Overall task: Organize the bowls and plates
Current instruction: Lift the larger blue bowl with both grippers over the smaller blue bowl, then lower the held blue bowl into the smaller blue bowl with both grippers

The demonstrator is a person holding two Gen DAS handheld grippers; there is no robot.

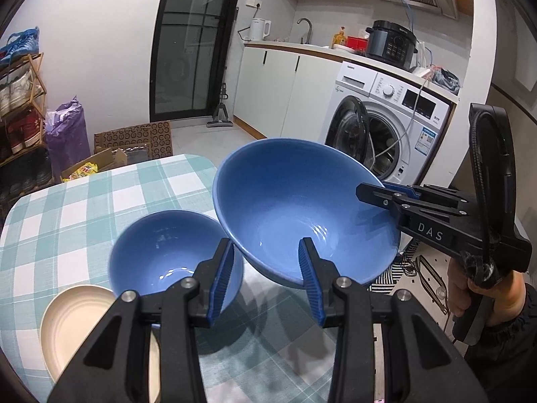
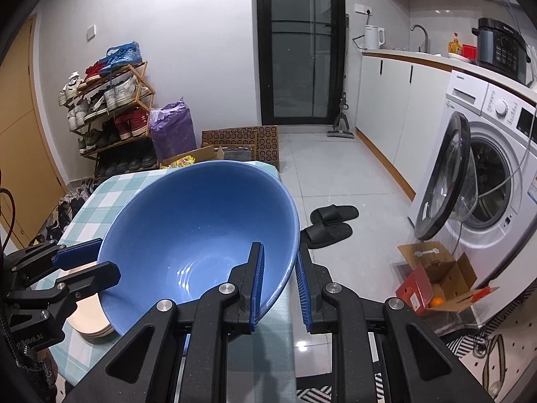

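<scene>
A large blue bowl (image 1: 288,201) (image 2: 201,231) hangs tilted above the checked table (image 1: 67,208). My right gripper (image 2: 280,250) (image 1: 376,191) is shut on its right rim, one pad inside and one outside. My left gripper (image 1: 265,245) (image 2: 107,258) straddles the opposite rim, one finger inside the bowl and one outside, and appears shut on the wall. A smaller blue bowl (image 1: 161,255) sits on the table just left of my left fingers. Cream plates (image 1: 77,319) (image 2: 90,315) lie stacked beside it, partly hidden by the gripper.
A washing machine (image 2: 496,174) with its door swung open stands to the right. On the floor are black slippers (image 2: 332,221) and an open cardboard box (image 2: 436,288). A shoe rack (image 2: 110,107) and a purple bag (image 2: 173,127) stand beyond the table. A hand (image 1: 493,299) holds the right gripper.
</scene>
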